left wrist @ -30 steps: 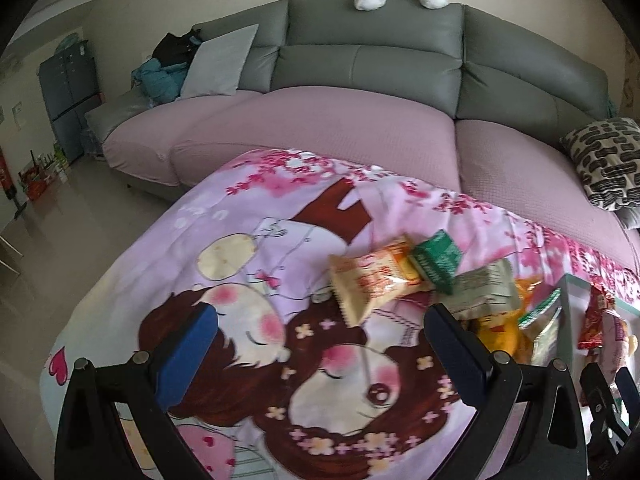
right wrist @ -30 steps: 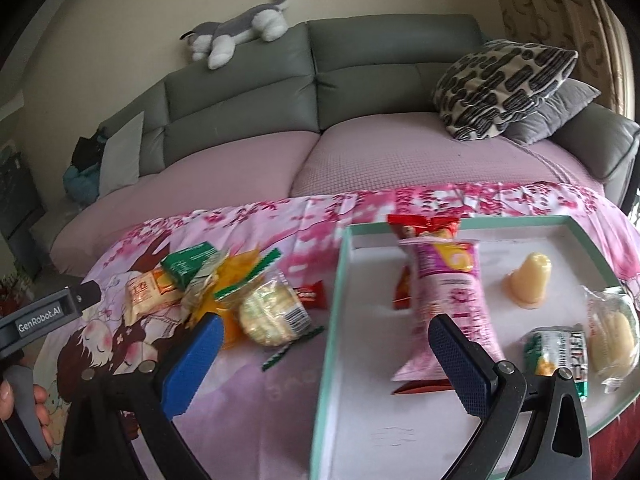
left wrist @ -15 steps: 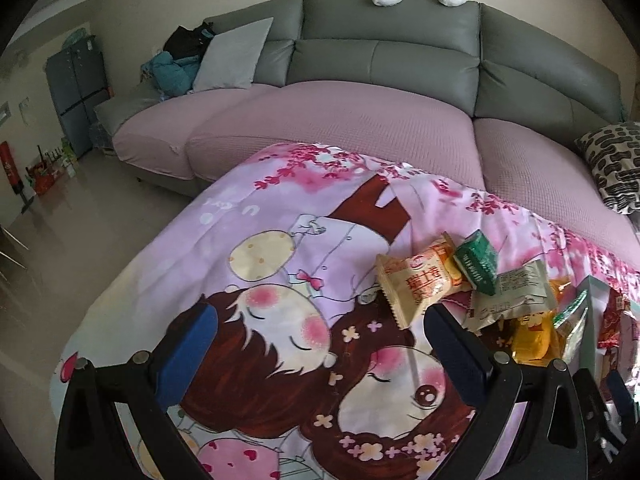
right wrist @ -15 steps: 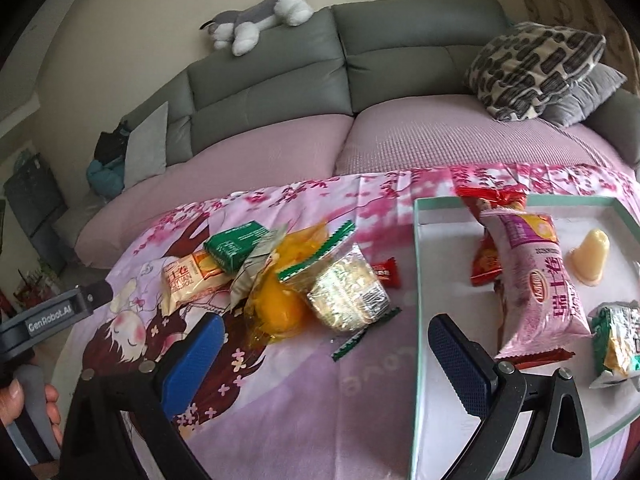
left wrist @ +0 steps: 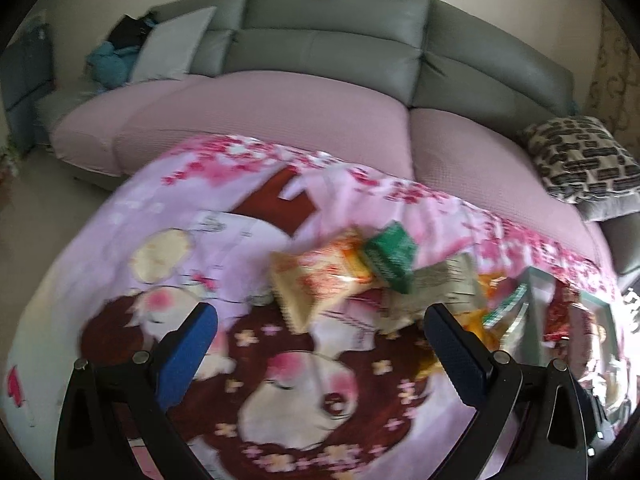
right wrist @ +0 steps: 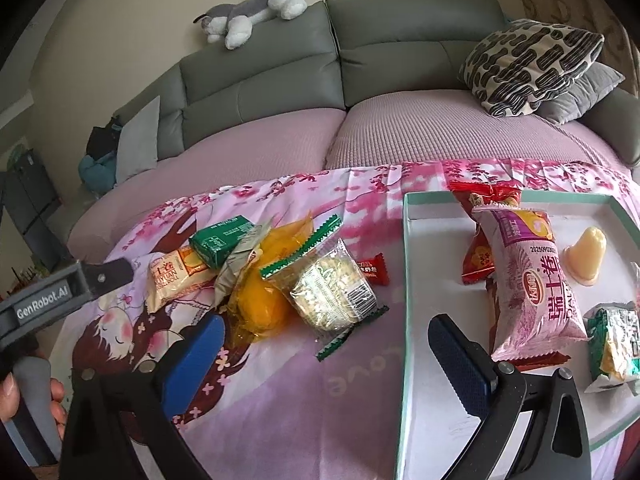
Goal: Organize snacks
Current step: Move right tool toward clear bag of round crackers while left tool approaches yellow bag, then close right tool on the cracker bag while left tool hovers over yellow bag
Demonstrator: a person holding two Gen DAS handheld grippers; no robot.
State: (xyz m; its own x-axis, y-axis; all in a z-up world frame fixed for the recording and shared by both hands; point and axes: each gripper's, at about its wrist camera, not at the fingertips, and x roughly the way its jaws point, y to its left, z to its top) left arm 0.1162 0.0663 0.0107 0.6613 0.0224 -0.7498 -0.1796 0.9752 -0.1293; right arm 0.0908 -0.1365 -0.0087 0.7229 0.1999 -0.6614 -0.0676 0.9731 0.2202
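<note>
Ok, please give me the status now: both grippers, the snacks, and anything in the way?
Left gripper open, empty. Right gripper open, empty. Loose snack pile on pink cartoon cloth, beside white green-rimmed tray holding pink roll packet. Nothing blocking.

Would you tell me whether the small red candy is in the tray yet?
Out. The small red candy lies on the pink cloth, left of the tray.

"GenRobot.AI" on left claw (right wrist: pixel 108 276); "Love" on cloth (right wrist: pixel 360 372).

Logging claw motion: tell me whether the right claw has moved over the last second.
Yes. The right claw has swung left: the white green-rimmed tray, earlier filling the gap between its fingers, now sits at the right, with the loose snack pile ahead.
</note>
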